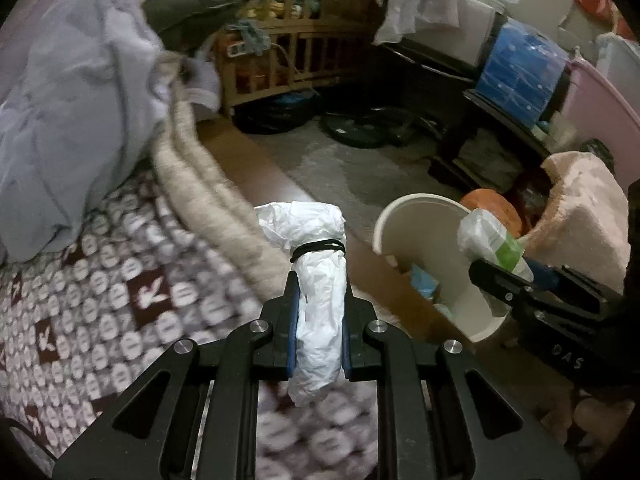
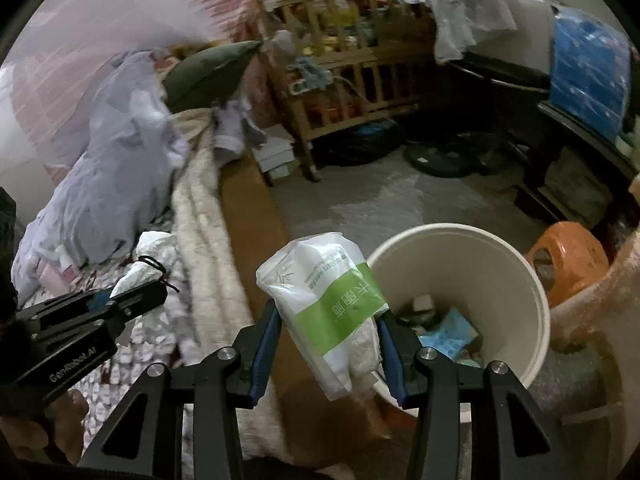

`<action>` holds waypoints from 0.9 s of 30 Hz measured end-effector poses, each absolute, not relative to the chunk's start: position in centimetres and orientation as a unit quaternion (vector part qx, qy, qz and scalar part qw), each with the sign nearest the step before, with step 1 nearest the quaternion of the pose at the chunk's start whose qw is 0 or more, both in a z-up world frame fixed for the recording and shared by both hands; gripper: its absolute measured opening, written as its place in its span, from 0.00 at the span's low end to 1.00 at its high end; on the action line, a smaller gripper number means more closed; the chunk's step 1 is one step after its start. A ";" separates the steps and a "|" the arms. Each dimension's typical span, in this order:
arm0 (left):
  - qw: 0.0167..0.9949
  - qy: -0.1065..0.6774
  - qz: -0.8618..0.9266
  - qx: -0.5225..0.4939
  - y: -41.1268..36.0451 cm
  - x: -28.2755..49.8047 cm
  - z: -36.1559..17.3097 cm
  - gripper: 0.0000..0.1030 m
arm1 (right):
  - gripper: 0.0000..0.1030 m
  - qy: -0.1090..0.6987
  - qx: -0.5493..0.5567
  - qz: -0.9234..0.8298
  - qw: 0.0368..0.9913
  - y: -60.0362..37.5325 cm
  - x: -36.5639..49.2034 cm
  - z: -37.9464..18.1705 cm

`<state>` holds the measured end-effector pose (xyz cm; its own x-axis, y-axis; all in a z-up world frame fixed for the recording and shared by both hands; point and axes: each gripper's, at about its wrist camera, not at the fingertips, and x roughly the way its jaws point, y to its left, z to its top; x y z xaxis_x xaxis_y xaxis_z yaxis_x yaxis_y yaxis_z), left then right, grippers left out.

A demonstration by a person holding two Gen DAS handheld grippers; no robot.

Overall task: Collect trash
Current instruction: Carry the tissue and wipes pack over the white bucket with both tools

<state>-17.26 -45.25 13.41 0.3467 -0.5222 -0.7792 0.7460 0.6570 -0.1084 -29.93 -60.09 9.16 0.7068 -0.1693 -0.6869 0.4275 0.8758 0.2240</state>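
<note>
My left gripper [image 1: 320,292] is shut on a white plastic bundle [image 1: 316,312] tied with a black band, held above the bed's edge. It also shows in the right wrist view [image 2: 148,268]. My right gripper [image 2: 326,316] is shut on a white and green tissue packet [image 2: 332,304], held just left of the rim of a cream trash bin [image 2: 516,264]. The bin stands on the floor with several bits of trash inside. In the left wrist view the bin [image 1: 404,216] is to the right, with the packet [image 1: 492,244] over it.
A bed with a patterned cover [image 1: 100,300], a beige blanket [image 1: 208,184] and lilac bedding [image 1: 72,112] lies left. An orange stool [image 2: 568,260] and a pink fuzzy object [image 1: 584,208] stand right of the bin. A wooden crib [image 2: 340,80] and dark furniture [image 2: 572,128] are behind.
</note>
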 end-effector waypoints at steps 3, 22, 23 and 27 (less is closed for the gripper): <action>0.803 0.414 -0.405 0.142 -47.0 -17.8 13.5 0.13 | 0.43 0.346 0.195 -0.176 0.901 -61.3 -30.6 8.9; 0.766 0.423 -0.448 0.182 -54.2 -20.0 11.3 0.13 | 0.43 0.352 0.241 -0.225 0.876 -67.4 -32.8 6.1; 0.764 0.425 -0.449 0.185 -54.6 -20.1 11.1 0.13 | 0.43 0.352 0.242 -0.227 0.875 -67.5 -32.9 6.0; 0.759 0.429 -0.451 0.191 -55.5 -20.2 10.4 0.13 | 0.43 0.352 0.250 -0.234 0.871 -68.3 -33.3 5.5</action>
